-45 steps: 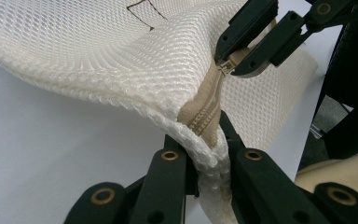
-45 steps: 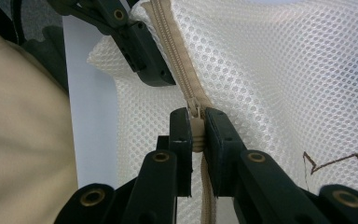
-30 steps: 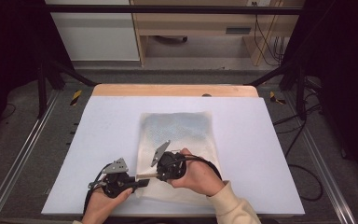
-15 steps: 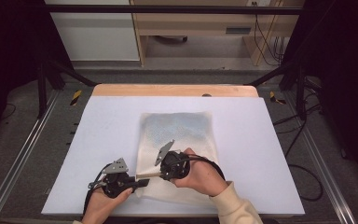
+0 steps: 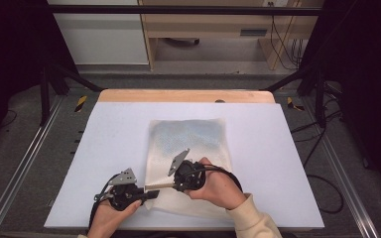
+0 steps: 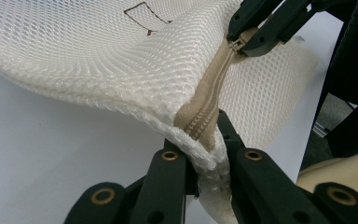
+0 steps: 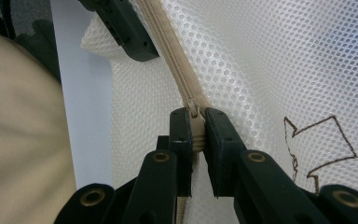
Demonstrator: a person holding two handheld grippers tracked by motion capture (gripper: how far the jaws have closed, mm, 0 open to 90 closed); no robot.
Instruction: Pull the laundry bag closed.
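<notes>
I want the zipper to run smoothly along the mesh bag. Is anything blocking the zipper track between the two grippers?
Nothing visible: the beige zipper track runs bare from the right gripper, shut on the zipper pull, to the left gripper clamping the mesh bag corner.

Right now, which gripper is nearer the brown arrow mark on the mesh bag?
Right. The right gripper pinches the zipper just beside the arrow mark; the left gripper clamps the mesh bag at its corner, farther off.

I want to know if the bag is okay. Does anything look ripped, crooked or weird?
Nothing looks ripped. The white mesh zip bag lies flat on the white table, except its near corner, lifted and bunched where the left tool pinches it. The right tool pinches the beige zipper.
</notes>
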